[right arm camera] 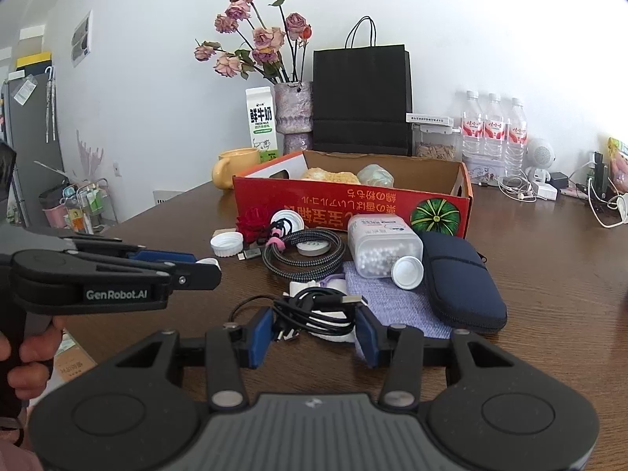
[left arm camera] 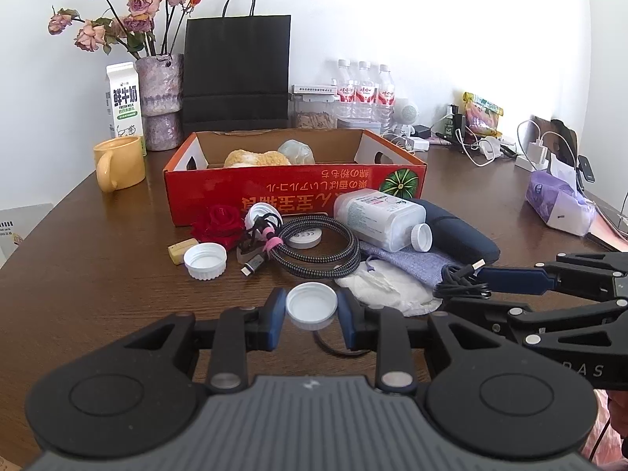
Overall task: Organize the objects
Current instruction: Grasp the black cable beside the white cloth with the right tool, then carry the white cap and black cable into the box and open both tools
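In the left wrist view my left gripper point(left arm camera: 311, 311) is shut on a white bottle cap point(left arm camera: 311, 304), held just above the brown table point(left arm camera: 98, 259). My right gripper point(right arm camera: 314, 333) is shut on a coiled black USB cable point(right arm camera: 314, 310), which bulges up between its blue pads point(right arm camera: 262, 335). The open red cardboard box point(left arm camera: 294, 192) stands straight ahead of both grippers, with a yellow fluffy item and a pale bundle inside. From the right wrist view the left gripper point(right arm camera: 204, 267) shows at the left with the cap.
Before the box lie another white cap point(left arm camera: 205, 261), a red rose point(left arm camera: 218, 223), a braided cable point(left arm camera: 318, 253), a white pill bottle point(left arm camera: 378, 216), a navy pouch point(left arm camera: 459, 231) and a lavender cloth point(left arm camera: 408, 261). A yellow mug point(left arm camera: 119, 163), vase, black bag and water bottles stand behind.
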The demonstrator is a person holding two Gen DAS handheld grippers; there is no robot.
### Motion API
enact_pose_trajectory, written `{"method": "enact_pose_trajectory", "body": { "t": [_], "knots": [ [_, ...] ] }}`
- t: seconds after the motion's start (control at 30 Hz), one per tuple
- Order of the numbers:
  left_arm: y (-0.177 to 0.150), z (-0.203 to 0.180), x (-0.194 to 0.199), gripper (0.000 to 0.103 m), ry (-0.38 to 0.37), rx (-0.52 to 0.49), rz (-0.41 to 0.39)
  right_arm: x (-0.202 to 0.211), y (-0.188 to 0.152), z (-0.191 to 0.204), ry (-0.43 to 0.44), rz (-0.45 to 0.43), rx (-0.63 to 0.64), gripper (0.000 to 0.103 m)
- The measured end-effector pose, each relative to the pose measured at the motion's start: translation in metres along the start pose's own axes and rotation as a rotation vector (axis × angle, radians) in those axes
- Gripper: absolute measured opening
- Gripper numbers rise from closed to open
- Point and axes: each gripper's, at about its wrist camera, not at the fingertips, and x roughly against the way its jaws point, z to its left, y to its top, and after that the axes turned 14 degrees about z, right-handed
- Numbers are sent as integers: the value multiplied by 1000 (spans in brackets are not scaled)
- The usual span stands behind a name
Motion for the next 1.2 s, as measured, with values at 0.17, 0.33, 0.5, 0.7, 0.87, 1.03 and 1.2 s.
{"method": "enact_pose_trajectory", "body": {
  "t": [0.17,0.33,0.5,0.7,0.87,1.03,1.2],
  "knots": [
    [4,1,2,29,-1,1,-13,0,6,2,0,-9,5,45],
    [11,1,0,29,-4,-4,-24,-4,11,2,-2,-13,7,45],
    [20,1,-4,29,-7,-6,-34,-9,20,-2,-5,-19,10,45],
    [35,3,-14,29,-3,-2,-45,-20,38,-10,-19,-35,12,45],
    [54,7,-27,29,8,3,-56,-31,58,-17,-34,-53,22,45],
    [77,11,-41,29,12,7,-72,-46,80,-26,-52,-67,27,45],
    [105,13,-56,29,21,1,-104,-64,104,-39,-69,-84,23,45]
  ]
}}
